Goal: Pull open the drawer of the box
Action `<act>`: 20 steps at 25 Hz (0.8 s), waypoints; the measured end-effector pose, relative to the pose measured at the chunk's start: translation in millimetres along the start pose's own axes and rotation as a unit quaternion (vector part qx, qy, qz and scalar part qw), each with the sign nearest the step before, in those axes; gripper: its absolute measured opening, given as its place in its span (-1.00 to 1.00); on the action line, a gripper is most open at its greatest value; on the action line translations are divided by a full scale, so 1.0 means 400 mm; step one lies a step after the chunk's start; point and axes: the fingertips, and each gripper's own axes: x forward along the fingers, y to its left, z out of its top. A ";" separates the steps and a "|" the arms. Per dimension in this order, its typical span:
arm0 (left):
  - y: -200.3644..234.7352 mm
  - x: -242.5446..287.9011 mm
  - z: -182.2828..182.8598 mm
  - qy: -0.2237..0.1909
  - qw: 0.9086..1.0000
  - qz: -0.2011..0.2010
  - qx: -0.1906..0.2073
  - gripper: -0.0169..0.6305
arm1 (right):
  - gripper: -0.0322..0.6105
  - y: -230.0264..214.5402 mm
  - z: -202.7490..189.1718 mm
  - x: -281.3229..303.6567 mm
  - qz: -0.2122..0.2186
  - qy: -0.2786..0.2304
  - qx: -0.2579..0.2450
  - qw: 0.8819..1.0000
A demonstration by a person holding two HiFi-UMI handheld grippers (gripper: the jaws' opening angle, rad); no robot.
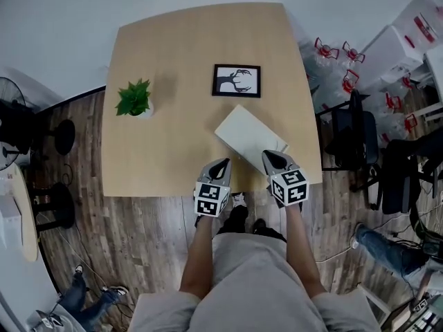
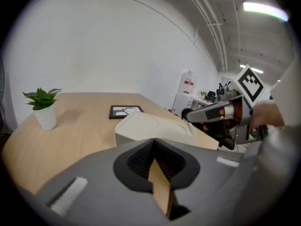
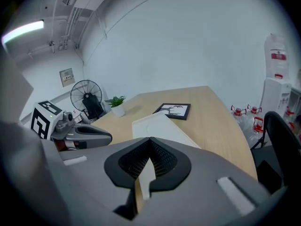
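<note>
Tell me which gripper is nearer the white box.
Right. The right gripper overlaps the white box at its near right edge in the head view; the left gripper hangs beside its near left edge, slightly apart.

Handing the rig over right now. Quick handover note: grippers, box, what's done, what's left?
Left gripper: jaws shut, empty, over the table's near edge, left of the box and apart from it.
Right gripper: jaws shut, empty, tip at the box's near corner; contact unclear.
Box: white, lying at an angle on the table near its front edge, in front of the picture frame. Potted plant sits far left.
Done: nothing; no drawer shows pulled out.
Left: find the drawer front, grip it, pull it open.
</note>
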 end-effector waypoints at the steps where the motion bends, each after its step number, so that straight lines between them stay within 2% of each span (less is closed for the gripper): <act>1: -0.001 0.009 -0.014 0.005 1.000 -0.005 0.000 -0.78 | -0.91 0.000 -0.008 0.005 -0.001 0.007 -0.003 1.000; 6: -0.008 0.050 -0.070 0.025 0.999 -0.027 0.012 -0.78 | -0.91 -0.013 -0.049 0.029 -0.007 0.037 -0.022 0.999; 11: -0.006 0.065 -0.126 0.046 0.998 -0.039 0.009 -0.78 | -0.91 -0.007 -0.077 0.051 -0.012 0.064 -0.042 0.997; 20: -0.021 0.110 -0.149 0.058 0.997 -0.042 0.016 -0.78 | -0.91 0.005 -0.091 0.081 -0.001 0.093 -0.087 0.992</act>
